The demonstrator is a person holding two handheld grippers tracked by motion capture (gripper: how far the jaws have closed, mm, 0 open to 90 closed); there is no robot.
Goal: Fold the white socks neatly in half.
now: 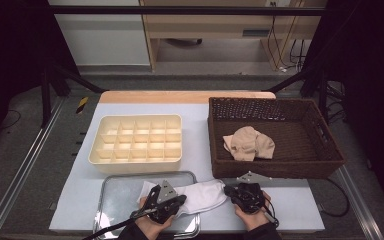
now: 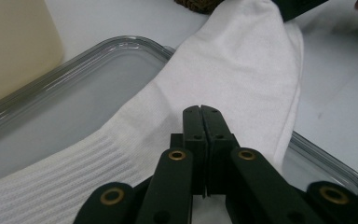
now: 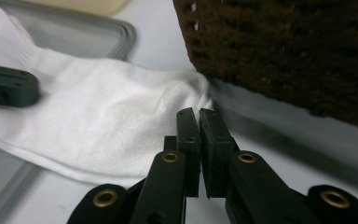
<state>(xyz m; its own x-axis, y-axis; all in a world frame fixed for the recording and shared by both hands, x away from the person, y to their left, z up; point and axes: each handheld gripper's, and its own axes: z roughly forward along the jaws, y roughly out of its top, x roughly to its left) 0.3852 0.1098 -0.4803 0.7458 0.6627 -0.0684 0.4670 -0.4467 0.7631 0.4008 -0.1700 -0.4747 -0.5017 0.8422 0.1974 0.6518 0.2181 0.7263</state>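
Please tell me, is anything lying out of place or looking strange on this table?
Yes, mildly. The white sock lies half in the metal tray, its toe end hanging over the rim onto the table. Both the left gripper and the right gripper are shut on it.

Left tool jaws pressed together over white sock — sock drapes across clear tray rim onto white desk; cream box upper left.
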